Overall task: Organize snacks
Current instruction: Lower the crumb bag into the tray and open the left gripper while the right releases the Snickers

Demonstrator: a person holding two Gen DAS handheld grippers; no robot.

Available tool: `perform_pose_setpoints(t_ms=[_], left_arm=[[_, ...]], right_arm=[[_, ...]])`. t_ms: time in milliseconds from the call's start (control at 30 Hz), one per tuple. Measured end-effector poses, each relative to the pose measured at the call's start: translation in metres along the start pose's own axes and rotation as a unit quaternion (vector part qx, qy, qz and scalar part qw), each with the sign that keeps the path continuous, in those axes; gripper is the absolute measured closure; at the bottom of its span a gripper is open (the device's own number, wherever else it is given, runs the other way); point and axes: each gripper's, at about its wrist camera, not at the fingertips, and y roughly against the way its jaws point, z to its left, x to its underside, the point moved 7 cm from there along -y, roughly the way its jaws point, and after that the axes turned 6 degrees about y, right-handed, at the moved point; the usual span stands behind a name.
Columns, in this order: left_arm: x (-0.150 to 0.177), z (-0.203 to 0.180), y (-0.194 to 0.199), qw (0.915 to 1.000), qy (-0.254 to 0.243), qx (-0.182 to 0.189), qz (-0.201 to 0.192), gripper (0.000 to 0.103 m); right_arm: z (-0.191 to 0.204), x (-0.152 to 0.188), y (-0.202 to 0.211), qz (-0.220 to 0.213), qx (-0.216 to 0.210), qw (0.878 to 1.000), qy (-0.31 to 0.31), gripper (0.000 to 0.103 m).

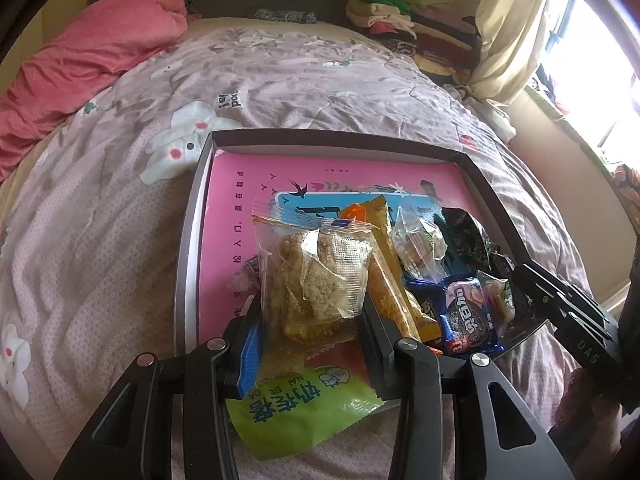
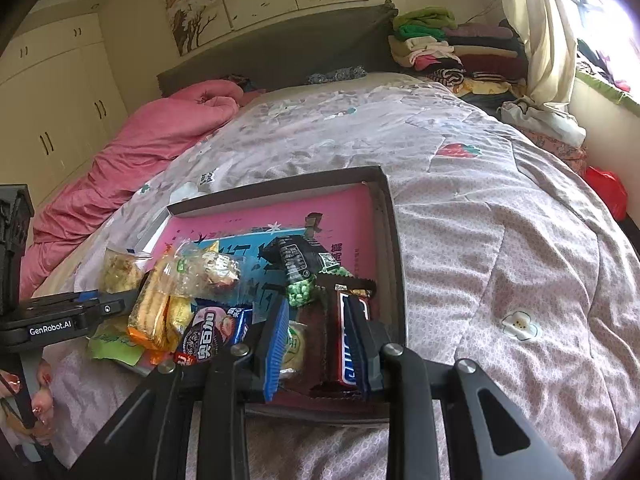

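A shallow dark-rimmed box lid (image 1: 188, 264) lies on a bed, on a quilt (image 1: 100, 216) printed with flowers. A pink printed sheet (image 1: 224, 216) lines the bottom of the lid. The snacks sit in a loose heap at the near end of the lid.

Left gripper (image 1: 310, 312): the jaws stand partly apart and press on both sides of a clear packet of crumbly pastry (image 1: 312, 276). The packet stands upright between the blue pads. A green packet (image 1: 296, 408) lies flat on the quilt directly below this gripper, partly over the near rim of the lid.

Right gripper (image 2: 320, 328): the jaws are drawn close together over the near right corner of the lid. A red and brown chocolate bar (image 2: 342, 340) lies between the pads, alongside the right-hand finger; a firm grip cannot be confirmed from the right wrist view.

Other contents of the lid, as seen from the right wrist view:
- A black packet of green peas (image 2: 300, 272) lies just beyond the gripper tips.
- A blue cookie packet (image 2: 212, 336) lies to the left of the gripper.
- An orange packet of biscuits (image 2: 154, 312) leans against the blue one.
- A pale green wrapped sweet (image 2: 294, 344) lies under the left-hand finger.

A pink blanket (image 2: 160, 136) is bunched along the far left side of the bed. Folded clothes (image 2: 448, 48) are stacked beside the curtain (image 2: 548, 40).
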Motion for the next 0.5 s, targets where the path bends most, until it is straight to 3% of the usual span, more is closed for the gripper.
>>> perform_pose_setpoints(t_ms=[500], left_arm=[[0.0019, -0.0063, -0.0003, 0.9999, -0.004, 0.016, 0.003, 0.056]], right_arm=[[0.0072, 0.0038, 0.0013, 0.005, -0.007, 1.000, 0.007, 0.074]])
